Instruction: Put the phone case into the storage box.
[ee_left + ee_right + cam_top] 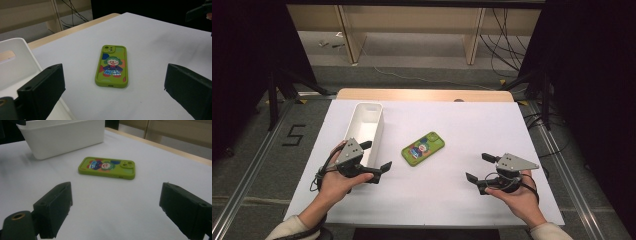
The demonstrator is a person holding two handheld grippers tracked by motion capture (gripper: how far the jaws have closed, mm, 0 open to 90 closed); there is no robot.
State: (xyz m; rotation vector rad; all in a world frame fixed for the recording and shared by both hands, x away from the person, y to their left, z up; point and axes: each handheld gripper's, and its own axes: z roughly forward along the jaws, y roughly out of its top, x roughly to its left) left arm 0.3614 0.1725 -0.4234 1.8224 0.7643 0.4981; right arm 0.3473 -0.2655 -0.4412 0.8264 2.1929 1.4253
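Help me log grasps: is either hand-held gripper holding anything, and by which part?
Nothing is held. Both the left hand-held gripper and right hand-held gripper are open; the phone lies untouched.

A white bin (367, 122) stands lengthwise on the white table cover (472, 130). Past the far edge, wooden legs (474, 40) and what look like dark cables (504, 40) cross the floor.

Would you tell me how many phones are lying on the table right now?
1. The green phone lies face down mid-table on the white table cover, just right of the white bin. The bin's inside is partly out of sight.
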